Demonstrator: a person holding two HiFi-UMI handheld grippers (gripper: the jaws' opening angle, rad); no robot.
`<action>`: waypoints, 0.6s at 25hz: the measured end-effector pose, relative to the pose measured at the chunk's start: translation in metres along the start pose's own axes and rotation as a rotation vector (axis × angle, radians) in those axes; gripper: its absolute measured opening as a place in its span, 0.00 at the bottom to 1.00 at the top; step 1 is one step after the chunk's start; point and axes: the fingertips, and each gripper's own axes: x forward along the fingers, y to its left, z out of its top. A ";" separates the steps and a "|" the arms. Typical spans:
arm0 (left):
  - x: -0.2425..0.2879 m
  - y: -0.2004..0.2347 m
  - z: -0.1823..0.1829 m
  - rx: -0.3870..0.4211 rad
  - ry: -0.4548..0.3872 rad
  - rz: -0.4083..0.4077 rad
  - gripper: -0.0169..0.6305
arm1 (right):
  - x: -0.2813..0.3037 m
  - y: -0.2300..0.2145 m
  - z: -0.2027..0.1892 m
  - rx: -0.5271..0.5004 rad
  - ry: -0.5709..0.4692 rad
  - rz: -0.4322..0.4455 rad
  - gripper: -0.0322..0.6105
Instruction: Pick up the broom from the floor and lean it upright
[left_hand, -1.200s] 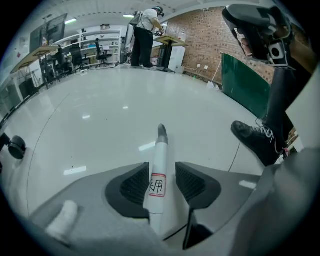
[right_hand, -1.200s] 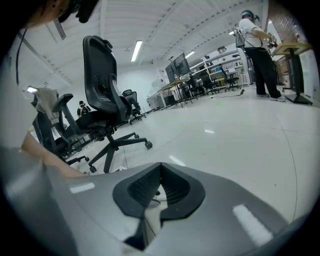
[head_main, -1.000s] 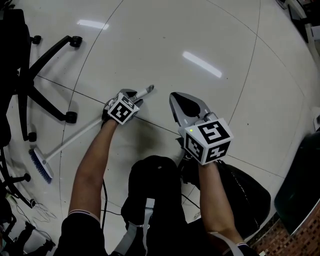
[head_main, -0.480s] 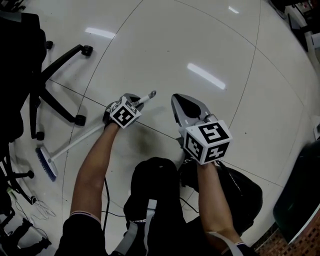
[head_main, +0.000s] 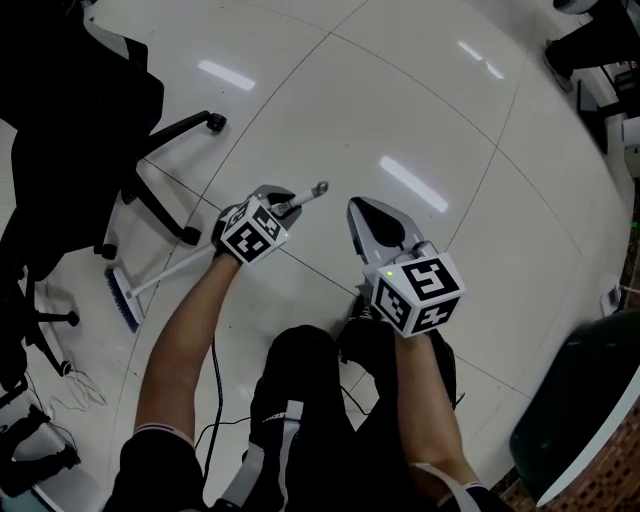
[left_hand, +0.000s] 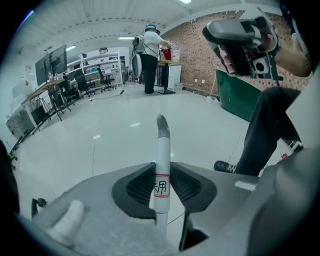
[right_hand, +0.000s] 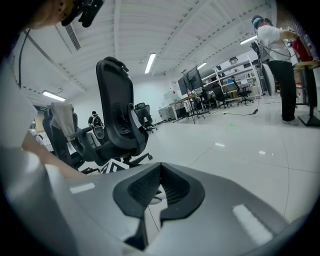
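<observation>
The broom lies slanted: its blue brush head (head_main: 122, 298) rests on the floor at the left, while the white handle (head_main: 190, 256) rises toward its grey tip (head_main: 320, 187). My left gripper (head_main: 285, 203) is shut on the handle near that tip. In the left gripper view the handle (left_hand: 161, 150), with a red-edged label, stands clamped between the ribbed pads of the left gripper (left_hand: 161, 175). My right gripper (head_main: 372, 215) hovers just right of the tip, shut and holding nothing; the right gripper (right_hand: 159, 172) shows its jaws closed together with only floor beyond them.
A black office chair (head_main: 150, 150) stands on its star base close to the brush head, and it also fills the right gripper view as the chair (right_hand: 120, 120). Loose cables (head_main: 70, 385) lie at the left. A dark green panel (head_main: 580, 400) is at the lower right. A person (left_hand: 149, 55) stands far off.
Both grippers have risen. The handle's tip end has come up off the floor with the left gripper, while the brush head stays down by the chair.
</observation>
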 end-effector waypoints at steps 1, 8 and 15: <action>-0.015 -0.001 0.017 -0.001 -0.016 0.007 0.18 | -0.009 0.002 0.014 0.002 -0.002 -0.001 0.05; -0.130 -0.001 0.117 -0.031 -0.079 0.075 0.18 | -0.061 0.027 0.124 -0.005 -0.014 0.025 0.05; -0.236 -0.010 0.183 -0.093 -0.130 0.195 0.18 | -0.105 0.056 0.230 -0.068 -0.036 0.077 0.05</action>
